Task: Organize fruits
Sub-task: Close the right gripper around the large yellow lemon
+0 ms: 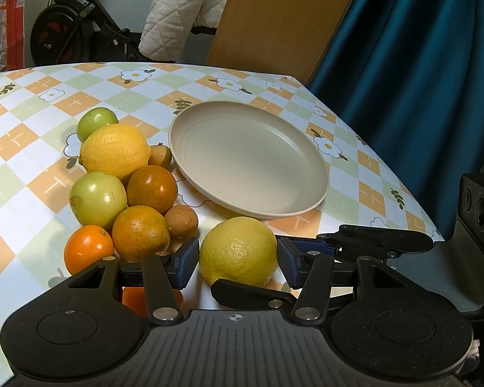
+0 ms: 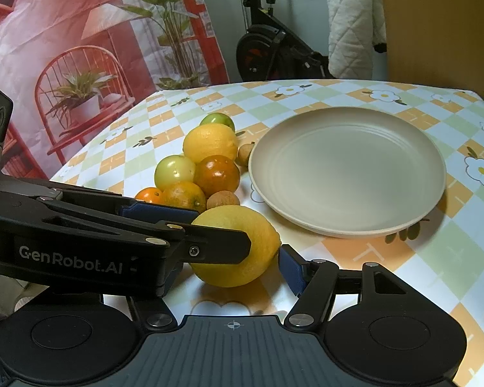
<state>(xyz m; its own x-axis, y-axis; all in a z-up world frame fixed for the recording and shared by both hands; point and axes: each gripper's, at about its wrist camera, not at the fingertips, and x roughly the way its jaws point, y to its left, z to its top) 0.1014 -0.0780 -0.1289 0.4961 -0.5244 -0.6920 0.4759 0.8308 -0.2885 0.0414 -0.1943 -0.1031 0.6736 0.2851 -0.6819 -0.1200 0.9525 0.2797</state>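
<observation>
Now: lemon straddled by both tools, near edge of table

Lemon (image 1: 238, 251) sits on the table (image 1: 32, 167), just in front of the plate (image 1: 190, 122) and apart from it. It lies just right of the fruit pile.

Left tool (image 1: 238, 262): partly open. A blue pad lies against each side of the lemon, so the lemon looks lightly clamped between them.

Right tool (image 2: 232, 271): reaches in crosswise to the left tool, about half open. One blue pad stands at the lemon's pointed end. The other pad is hidden behind the left tool's body, so I cannot tell whether this tool grips.

Pile: a second lemon (image 1: 114, 151), two pale green fruits (image 1: 98, 195), three oranges (image 1: 140, 232) and two small brown fruits (image 1: 181, 220), all touching or nearly so. The farther brown fruit lies just beside the plate's rim.

Beyond the table: blue curtain (image 1: 419, 80) on the right and an exercise bike (image 1: 71, 25) at the back.
</observation>
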